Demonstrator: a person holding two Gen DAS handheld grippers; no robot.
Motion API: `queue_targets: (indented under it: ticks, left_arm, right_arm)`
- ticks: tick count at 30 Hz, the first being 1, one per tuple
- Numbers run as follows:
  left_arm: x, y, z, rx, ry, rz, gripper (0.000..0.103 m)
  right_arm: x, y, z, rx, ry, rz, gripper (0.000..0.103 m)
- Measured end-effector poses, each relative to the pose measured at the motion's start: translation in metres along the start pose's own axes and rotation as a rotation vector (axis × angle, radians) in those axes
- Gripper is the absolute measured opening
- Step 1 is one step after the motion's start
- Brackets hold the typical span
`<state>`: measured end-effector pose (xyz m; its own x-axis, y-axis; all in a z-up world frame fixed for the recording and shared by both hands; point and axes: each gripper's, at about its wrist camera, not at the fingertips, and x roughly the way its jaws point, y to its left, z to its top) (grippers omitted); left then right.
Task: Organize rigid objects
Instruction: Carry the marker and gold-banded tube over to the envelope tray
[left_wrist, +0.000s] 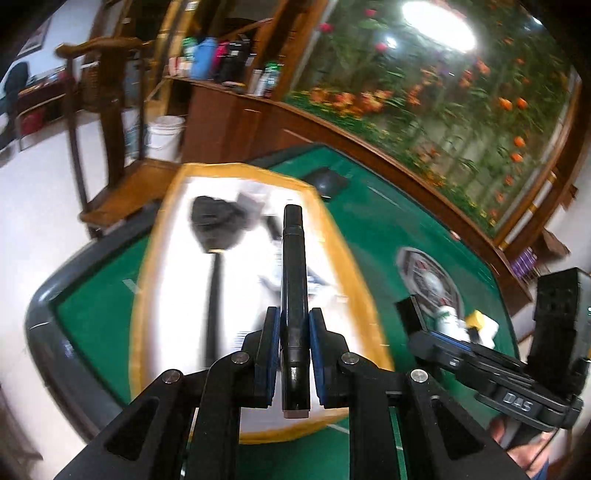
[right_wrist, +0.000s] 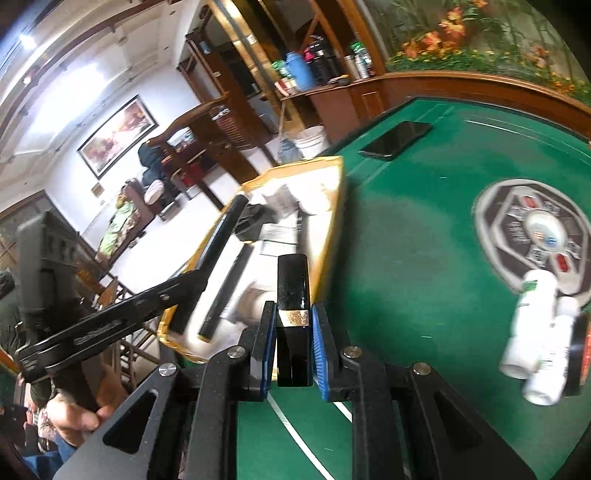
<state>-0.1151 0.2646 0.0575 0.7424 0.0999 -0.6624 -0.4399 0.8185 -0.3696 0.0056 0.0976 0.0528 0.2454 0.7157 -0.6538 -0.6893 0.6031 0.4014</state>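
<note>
The left tongs (left_wrist: 294, 328) were clamped on a long black bar (left_wrist: 293, 280) above the yellow-rimmed tray (left_wrist: 146, 280). The right tongs (right_wrist: 294, 328) pinched a short black block (right_wrist: 293, 291) at the tray's near edge. Only the right view showed white bottles (right_wrist: 535, 325) and a phone (right_wrist: 397, 139) on the green desk (right_wrist: 406, 258).

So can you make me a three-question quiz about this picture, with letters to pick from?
1. Where does the black phone lie?
A. on the green table
B. in the yellow-rimmed tray
C. on the floor

2. How many white bottles lie by the round panel?
A. none
B. two
C. five

3. What is the left gripper doing?
A. standing open with nothing in it
B. clamped on a long black stick
C. clamped on a white bottle

Answers: 1 A, the phone rests flat on the felt beyond the tray. 2 B, two lie side by side. 3 B, both blue pads press the stick.
</note>
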Motion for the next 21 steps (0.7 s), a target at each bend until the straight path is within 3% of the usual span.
queue_targets:
  ticks: [11, 21]
  left_arm:
    - [0.011, 0.047, -0.012, -0.068, 0.025, 0.062, 0.016]
    - [0.014, 0.05, -0.016, -0.033, 0.048, 0.117, 0.016]
  right_arm:
    - [0.069, 0.071, 0.003, -0.062, 0.098, 0.047, 0.018]
    - [0.103, 0.063, 0.005, -0.028, 0.132, -0.031, 0.018]
